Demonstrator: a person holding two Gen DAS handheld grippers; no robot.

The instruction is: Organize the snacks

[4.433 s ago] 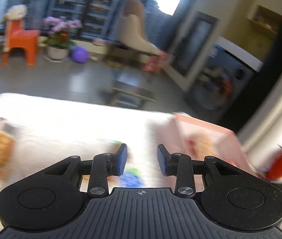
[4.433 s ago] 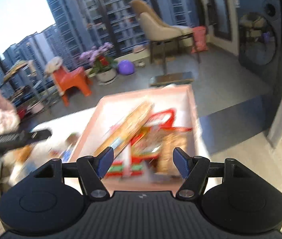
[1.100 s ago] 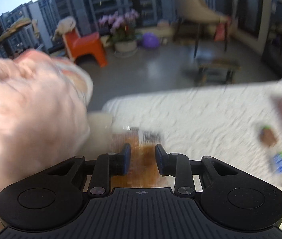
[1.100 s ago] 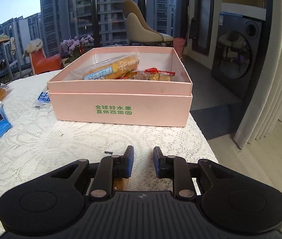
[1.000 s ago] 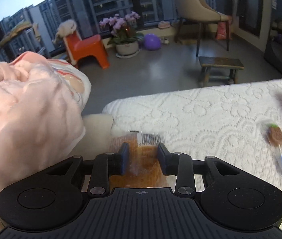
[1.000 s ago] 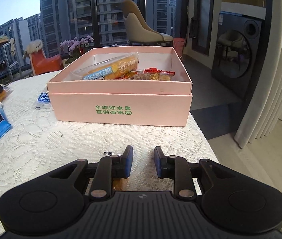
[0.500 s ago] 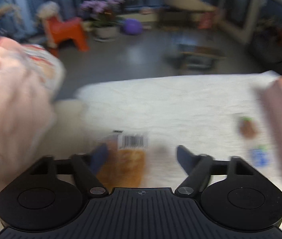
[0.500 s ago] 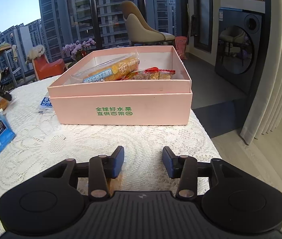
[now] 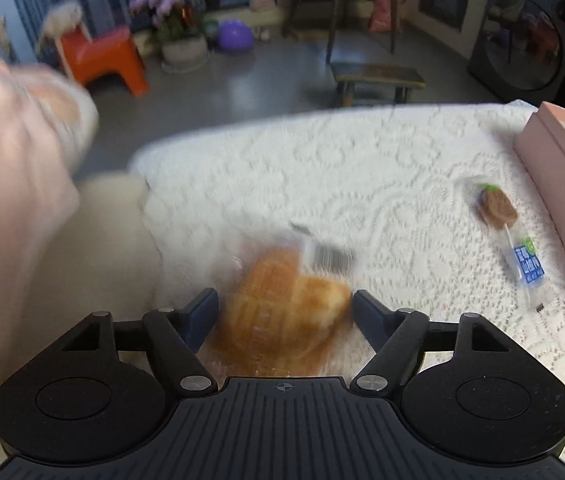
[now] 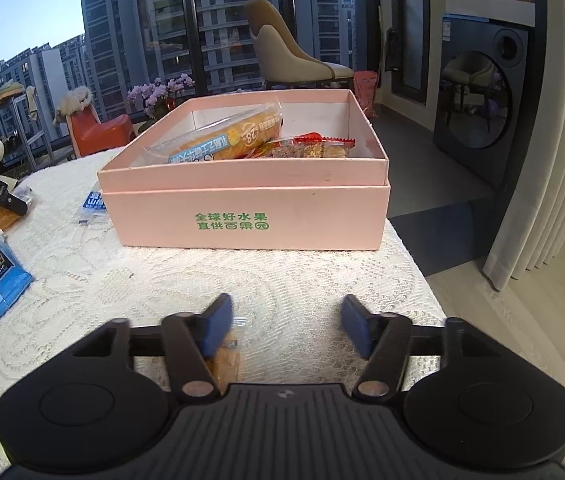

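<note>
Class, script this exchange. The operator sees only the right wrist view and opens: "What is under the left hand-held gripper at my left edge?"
Observer: A clear-wrapped bread lies between the jaws of the left hand-held gripper, which have just been opening.
Operator: Any label?
Observer: A barcode sticker at its far end.
Operator: And the blue packet beside the pink box?
Observer: Its far end holds a round brown snack on a stick.

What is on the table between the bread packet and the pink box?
In the left wrist view, one small wrapped snack with a blue label lies on the lace cloth between the bread packet and the pink box. Nothing else sits there.
</note>
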